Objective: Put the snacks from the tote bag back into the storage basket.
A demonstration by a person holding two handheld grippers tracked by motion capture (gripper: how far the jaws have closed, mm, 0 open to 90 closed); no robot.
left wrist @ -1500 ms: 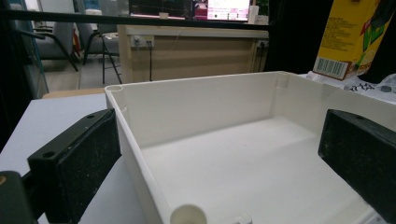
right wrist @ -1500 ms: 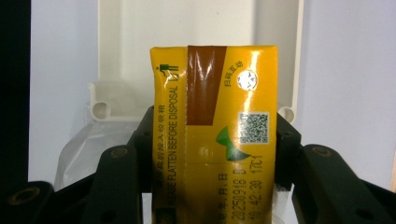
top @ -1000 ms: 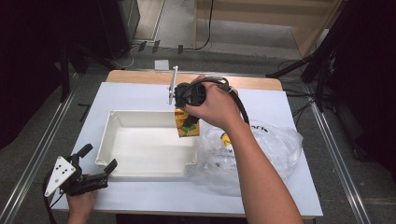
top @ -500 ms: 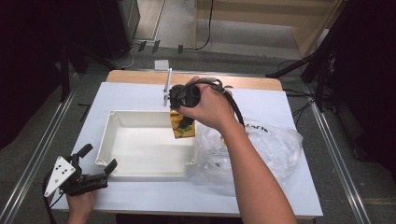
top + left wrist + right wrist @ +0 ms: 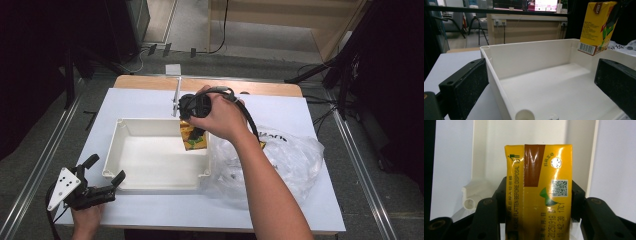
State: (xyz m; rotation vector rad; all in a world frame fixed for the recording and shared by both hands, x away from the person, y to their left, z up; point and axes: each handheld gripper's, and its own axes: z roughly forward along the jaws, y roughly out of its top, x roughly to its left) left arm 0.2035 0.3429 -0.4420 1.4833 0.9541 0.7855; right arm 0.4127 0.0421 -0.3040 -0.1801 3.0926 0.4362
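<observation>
Carton point(image 5: 192, 138) hangs pinched between the right gripper's point(image 5: 196, 131) jaws, just above the tray's point(image 5: 120, 131) far right corner and clear of its floor, as the left gripper view shows. Picking it up looks done; what is left, I judge, is lowering it into the tray and letting go. The tray is empty, so there is open room toward its near and left walls, though the right wall sits close beside the carton. A crumpled plastic bag point(image 5: 295, 160) lies against the tray's right side on the table point(image 5: 150, 102). Left gripper point(image 5: 97, 187) rests at the table's near left corner, jaws spread, holding nothing.
</observation>
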